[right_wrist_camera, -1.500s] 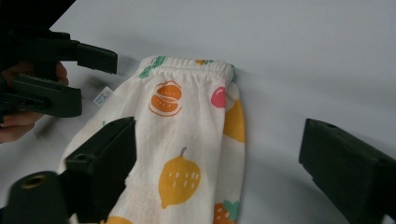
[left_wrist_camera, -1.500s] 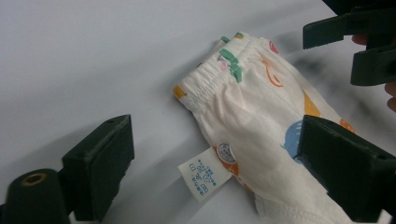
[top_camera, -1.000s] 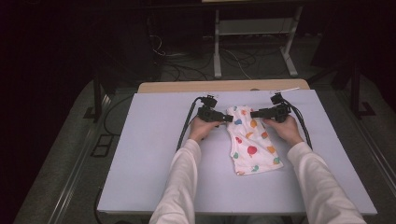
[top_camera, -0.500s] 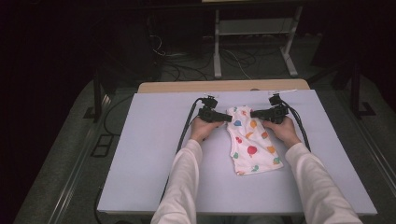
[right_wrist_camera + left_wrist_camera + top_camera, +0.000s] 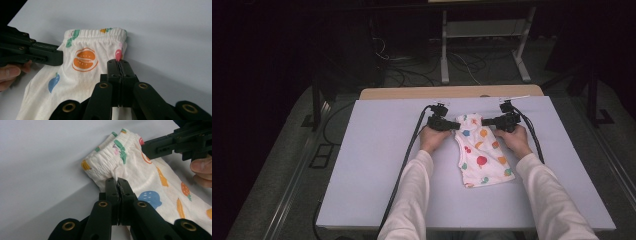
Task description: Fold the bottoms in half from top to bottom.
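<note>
A small white garment with coloured fruit prints (image 5: 479,152) lies flat on the pale bench (image 5: 362,165), waistband at 12 o'clock. The left gripper (image 5: 455,125) and right gripper (image 5: 486,121) have just been closing and now pinch its two waistband corners, likely to lift it evenly

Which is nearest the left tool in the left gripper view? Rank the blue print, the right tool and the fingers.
1. Blue print on the garment, beside the left tool.
2. Right tool, upper right.
3. Fingers, far right.
</note>
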A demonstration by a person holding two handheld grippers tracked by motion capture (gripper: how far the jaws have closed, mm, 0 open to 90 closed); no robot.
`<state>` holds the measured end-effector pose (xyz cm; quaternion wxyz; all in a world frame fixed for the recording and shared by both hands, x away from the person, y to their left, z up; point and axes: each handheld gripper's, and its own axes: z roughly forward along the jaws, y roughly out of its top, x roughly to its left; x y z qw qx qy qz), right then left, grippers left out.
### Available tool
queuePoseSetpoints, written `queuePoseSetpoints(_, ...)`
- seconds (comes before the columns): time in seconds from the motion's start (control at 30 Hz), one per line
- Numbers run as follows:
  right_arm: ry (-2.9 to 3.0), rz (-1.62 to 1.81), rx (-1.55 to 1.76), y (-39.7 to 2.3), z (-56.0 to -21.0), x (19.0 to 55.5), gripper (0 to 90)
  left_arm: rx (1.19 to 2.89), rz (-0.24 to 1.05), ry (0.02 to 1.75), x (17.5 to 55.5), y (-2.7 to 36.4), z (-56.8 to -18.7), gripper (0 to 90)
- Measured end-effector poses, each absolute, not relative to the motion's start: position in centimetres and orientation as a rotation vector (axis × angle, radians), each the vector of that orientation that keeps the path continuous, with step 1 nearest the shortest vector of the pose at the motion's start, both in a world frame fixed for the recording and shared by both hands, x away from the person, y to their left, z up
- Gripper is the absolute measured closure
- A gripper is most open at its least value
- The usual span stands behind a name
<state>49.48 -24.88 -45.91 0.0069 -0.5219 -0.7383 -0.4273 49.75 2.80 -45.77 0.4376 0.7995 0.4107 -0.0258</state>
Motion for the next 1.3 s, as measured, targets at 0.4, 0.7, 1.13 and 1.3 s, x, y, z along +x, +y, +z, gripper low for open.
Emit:
queuePoseSetpoints(0.4, -2.309, -1.396, -1.631, -25.2, -45.1, 48.4, 87.4, 1.981, -0.034, 0.992, 48.8, 2.6, -44.6, 88.3)
queuePoseSetpoints(0.7, -2.29, -1.503, -1.606, -25.9, -44.7, 47.0, 87.4, 1.955, -0.016, 0.942, 47.7, 2.6, -43.2, 88.5)
queuePoseSetpoints(1.13, -2.254, -1.59, -1.578, -26.3, -43.4, 45.9, 87.4, 1.93, -0.02, 0.912, 46.4, 2.8, -42.5, 88.5)
queuePoseSetpoints(1.3, -2.251, -1.595, -1.567, -26.3, -43.4, 45.5, 87.5, 1.92, -0.022, 0.914, 46.0, 3.1, -42.4, 88.4)
